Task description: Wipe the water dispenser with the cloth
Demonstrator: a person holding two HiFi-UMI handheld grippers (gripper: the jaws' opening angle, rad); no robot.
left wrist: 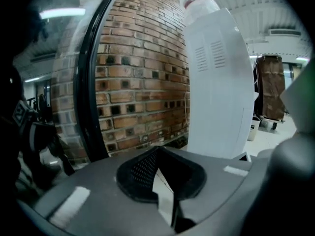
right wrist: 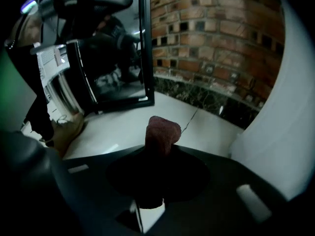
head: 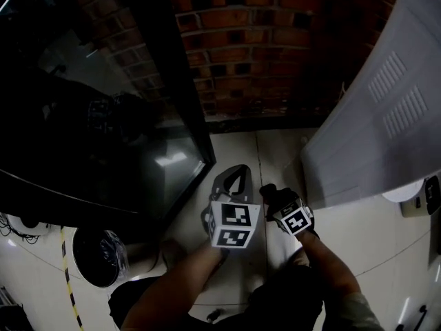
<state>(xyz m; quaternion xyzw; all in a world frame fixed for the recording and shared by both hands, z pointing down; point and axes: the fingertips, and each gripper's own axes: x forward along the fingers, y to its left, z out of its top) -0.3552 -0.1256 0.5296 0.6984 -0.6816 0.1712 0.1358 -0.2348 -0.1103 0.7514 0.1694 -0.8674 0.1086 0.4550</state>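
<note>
while i hold both tools over the pale floor, my right gripper is clamped on the cloth, a dark reddish piece that stands up from between its jaws. my left gripper, just beside it on the left, has its jaws together with nothing between them. the white water dispenser stands at the right, near the cloth but apart from it, by the brick wall at the far side. a glass door in a black frame is at the left.

Head camera looks steeply down; gripper cameras share brick wall and water dispenser.
</note>
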